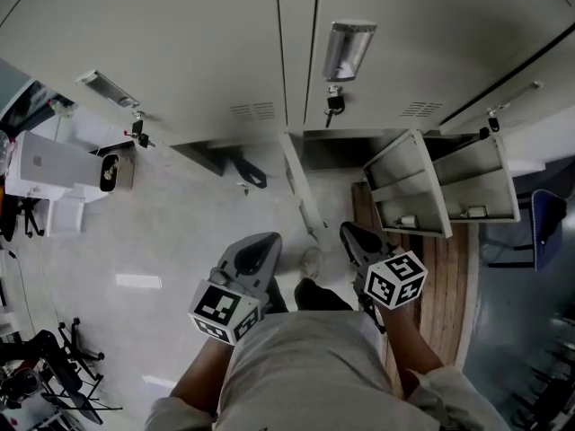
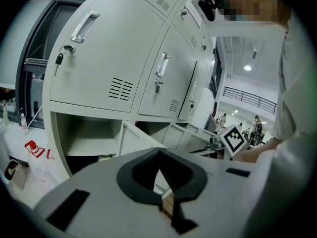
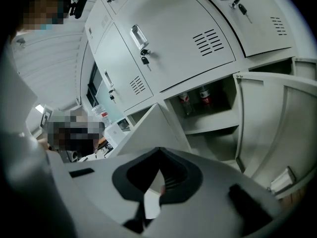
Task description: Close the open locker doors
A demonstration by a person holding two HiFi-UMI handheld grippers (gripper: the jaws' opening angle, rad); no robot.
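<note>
Both pressed together, holding nothing: left claw (image 1: 261,244), right claw (image 1: 353,237), hovering before bottom locker row (image 1: 346,147). Standing open: middle door (image 1: 302,187), right door (image 1: 409,187). Sheet metal, likely light, stiff; pushing free edge probably working best.

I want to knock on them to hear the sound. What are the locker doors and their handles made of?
The locker doors look like thin sheet metal with matte light grey paint: the vent slots are punched through and the edges look folded. The handles look like shiny bare metal, maybe chrome or steel, because they glint.
</note>
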